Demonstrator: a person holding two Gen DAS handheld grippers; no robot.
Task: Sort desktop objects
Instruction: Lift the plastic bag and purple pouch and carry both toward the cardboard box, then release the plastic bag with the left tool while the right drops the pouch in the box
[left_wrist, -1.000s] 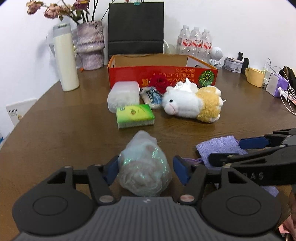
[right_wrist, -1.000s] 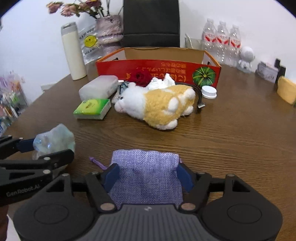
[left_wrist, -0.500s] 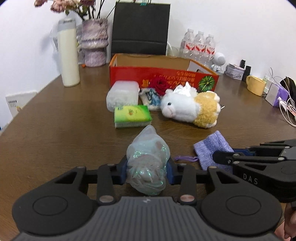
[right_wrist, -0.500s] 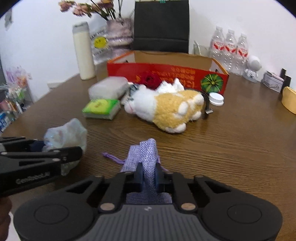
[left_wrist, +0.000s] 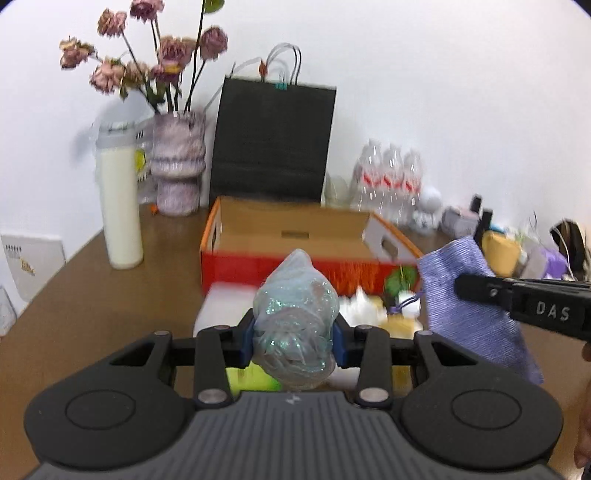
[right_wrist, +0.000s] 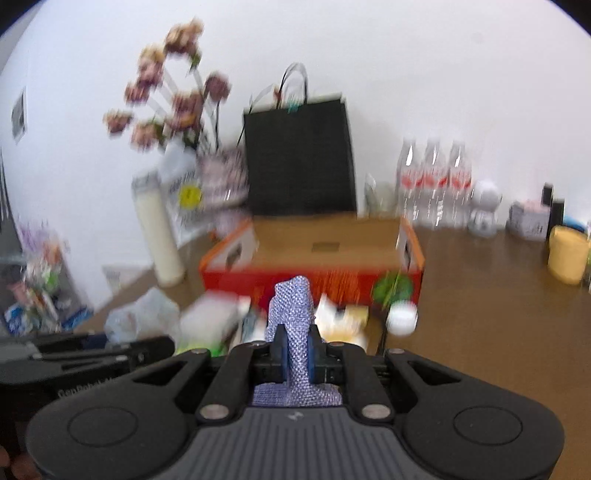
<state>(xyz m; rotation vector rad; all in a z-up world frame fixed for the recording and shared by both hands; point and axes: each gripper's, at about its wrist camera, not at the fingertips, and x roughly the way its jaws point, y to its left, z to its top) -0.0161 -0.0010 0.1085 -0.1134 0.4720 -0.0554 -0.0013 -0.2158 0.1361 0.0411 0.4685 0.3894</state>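
Observation:
My left gripper (left_wrist: 294, 341) is shut on a clear plastic bag (left_wrist: 295, 317) with glittery stuff inside and holds it up off the table. My right gripper (right_wrist: 294, 350) is shut on a purple cloth pouch (right_wrist: 293, 317), also lifted; the pouch also shows in the left wrist view (left_wrist: 469, 302). Both hang in front of an open red cardboard box (left_wrist: 295, 240), which also shows in the right wrist view (right_wrist: 321, 243). Below lie a green tissue pack (left_wrist: 251, 378), a white container (left_wrist: 225, 310) and a plush toy (right_wrist: 343, 321), mostly hidden and blurred.
A black paper bag (left_wrist: 273, 144) stands behind the box. A tall white bottle (left_wrist: 120, 206) and a vase of dried flowers (left_wrist: 179, 166) stand at the back left. Water bottles (left_wrist: 388, 181), a yellow mug (right_wrist: 569, 254) and small items stand at the right.
Both grippers have shut on their objects, lifted them off the table and moved forward towards the red box. The views tilted upward.

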